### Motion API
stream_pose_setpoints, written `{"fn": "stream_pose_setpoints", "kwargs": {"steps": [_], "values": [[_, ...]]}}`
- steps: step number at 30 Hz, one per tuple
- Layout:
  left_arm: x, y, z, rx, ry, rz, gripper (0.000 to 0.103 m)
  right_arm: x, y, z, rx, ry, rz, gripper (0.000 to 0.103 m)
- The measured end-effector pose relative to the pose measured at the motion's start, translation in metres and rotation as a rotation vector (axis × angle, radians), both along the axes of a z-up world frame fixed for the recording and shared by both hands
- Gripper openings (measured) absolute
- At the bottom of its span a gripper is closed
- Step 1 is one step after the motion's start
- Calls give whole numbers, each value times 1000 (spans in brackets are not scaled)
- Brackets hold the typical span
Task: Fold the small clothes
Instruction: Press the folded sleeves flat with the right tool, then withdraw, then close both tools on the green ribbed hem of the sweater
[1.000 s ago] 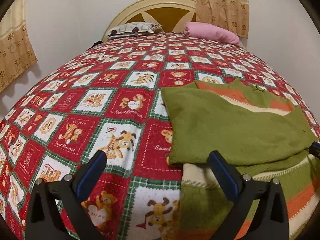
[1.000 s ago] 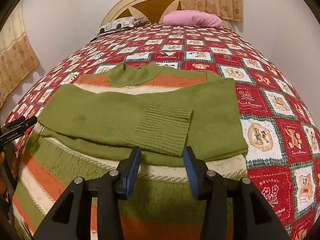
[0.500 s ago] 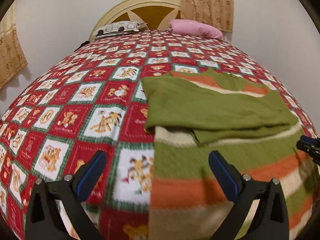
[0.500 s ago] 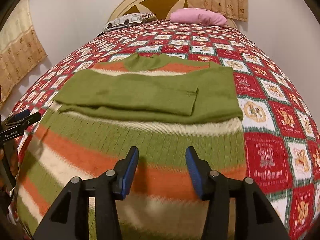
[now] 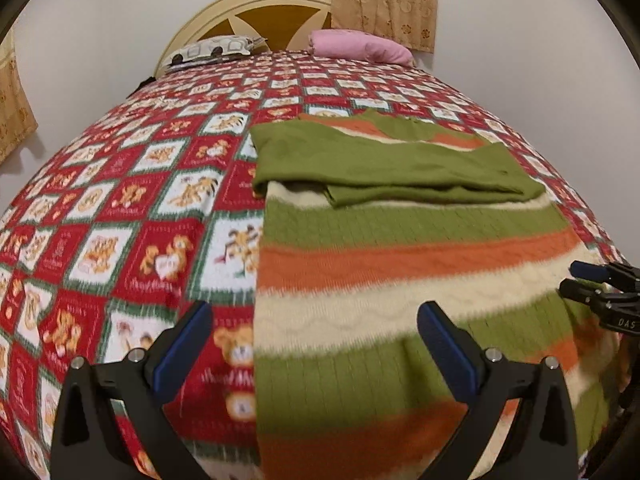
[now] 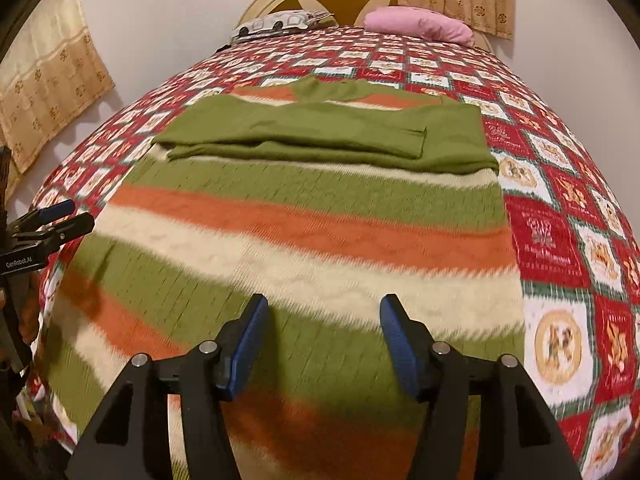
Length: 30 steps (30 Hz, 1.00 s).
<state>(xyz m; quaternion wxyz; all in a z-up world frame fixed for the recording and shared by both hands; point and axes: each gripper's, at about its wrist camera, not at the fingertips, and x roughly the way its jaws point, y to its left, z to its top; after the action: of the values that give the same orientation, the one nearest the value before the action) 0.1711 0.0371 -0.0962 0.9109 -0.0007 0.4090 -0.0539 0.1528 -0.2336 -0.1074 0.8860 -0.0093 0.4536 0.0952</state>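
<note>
A bed (image 5: 120, 208) with a red teddy quilt fills the room; two pillows (image 5: 360, 46) sit by the headboard. One striped sweater (image 5: 400, 264) lies on it. Left gripper (image 5: 316, 338) gapes empty; right gripper (image 6: 324, 336) is opening, empty.

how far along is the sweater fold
Done: both green sleeves lie folded across the striped sweater. In hand: nothing; the left hand-held gripper is open, the right hand-held gripper opening, both empty over the lower part. Left: folding the body up.
</note>
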Motion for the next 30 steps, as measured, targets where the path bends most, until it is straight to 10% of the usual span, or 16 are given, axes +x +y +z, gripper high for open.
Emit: {"fn": "stream_pose_setpoints", "kwargs": {"steps": [16,21,30], "values": [[-83,28,-1,-19,20,-18,101,-61,23,2,-10,13,54,60],[-103,35,-14,-104,91,-34,80,-75,31,-4,-4,12,58,60],[-128,31,-29,-187,140,-30,71,-94,37,-7,8,4,61,60]]}}
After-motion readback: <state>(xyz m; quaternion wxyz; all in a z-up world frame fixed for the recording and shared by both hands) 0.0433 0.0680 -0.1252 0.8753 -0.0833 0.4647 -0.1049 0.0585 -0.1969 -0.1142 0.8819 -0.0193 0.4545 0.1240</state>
